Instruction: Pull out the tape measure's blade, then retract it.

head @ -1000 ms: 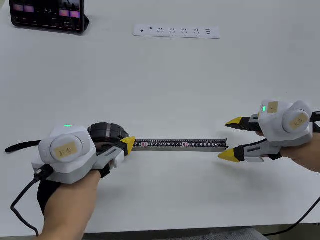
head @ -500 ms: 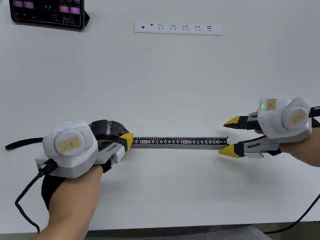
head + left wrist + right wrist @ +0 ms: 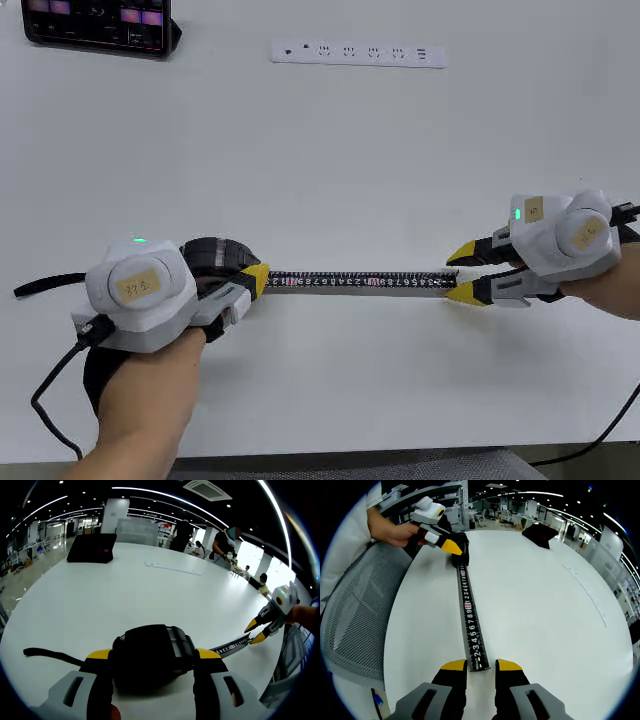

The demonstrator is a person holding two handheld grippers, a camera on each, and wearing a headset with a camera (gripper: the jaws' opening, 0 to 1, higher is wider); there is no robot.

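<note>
Our left gripper (image 3: 153,655) is squeezing the chunky black tape measure (image 3: 215,258). The jaws of our right gripper (image 3: 481,666) are sitting close beside the tip of the blade (image 3: 469,615); we cannot tell if they are pinching. The thin, flat, dark blade with white numbers is lying straight across the smooth white table (image 3: 330,150), between both grippers.

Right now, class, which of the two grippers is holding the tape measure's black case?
The left gripper: its jaws clamp the tape measure case. The right gripper only straddles the free end of the blade, jaws apart.
</note>
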